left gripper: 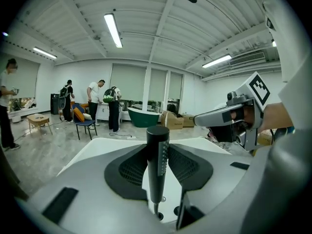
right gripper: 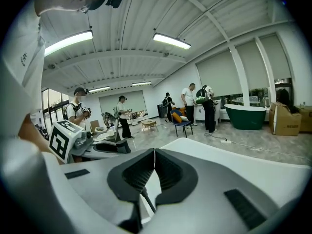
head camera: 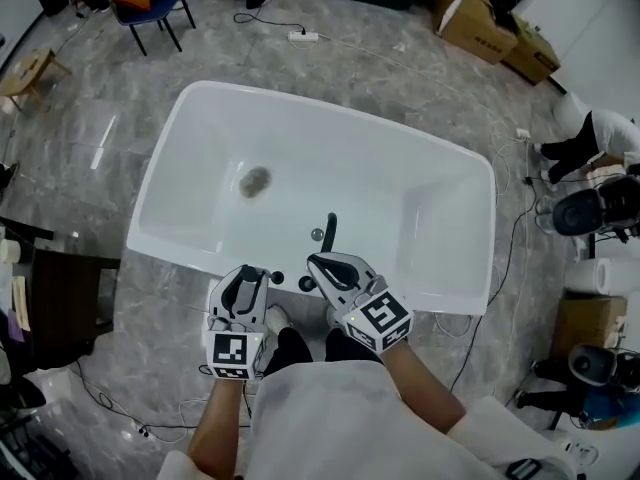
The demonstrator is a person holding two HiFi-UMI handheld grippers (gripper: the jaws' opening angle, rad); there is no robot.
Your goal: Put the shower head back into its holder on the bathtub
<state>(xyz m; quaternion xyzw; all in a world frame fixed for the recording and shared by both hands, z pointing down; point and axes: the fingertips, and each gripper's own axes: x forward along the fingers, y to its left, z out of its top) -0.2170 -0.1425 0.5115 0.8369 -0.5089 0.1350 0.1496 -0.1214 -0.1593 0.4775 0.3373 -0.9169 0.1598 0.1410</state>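
At the near rim of the bathtub [head camera: 420, 293], the person holds both claws over the deck. The left gripper [head camera: 247, 273] matters most: its jaws stand partly apart, pinching the black shower head [left gripper: 157, 165] by the barrel. In the left gripper view the shower head is upright, its long axis running 12 to 6 o'clock. The capped end is at 12, a thin stem is at 6, and the nozzle strip is turned toward 3 o'clock. It sits right between the pads and hides their tips.

As I judge it, the coming move turns on the line from that stem to the small dark socket [left gripper: 157, 212] in the white deck at 6 o'clock of it (I take that for the holder, though it is small and partly hidden). Stem and socket look close and nearly in line; whether they touch I cannot tell. A straight drop along the long axis, with no tilt, seems called for.

In the head view the right gripper [right gripper: 155, 155] hovers at 3 o'clock of the left one. Its pads are pressed together on nothing I can name; a thin dark line shows beneath them, perhaps hose. A black upright tap [head camera: 330, 230] stands on the deck at about 1 o'clock of the left gripper, near enough to mind.
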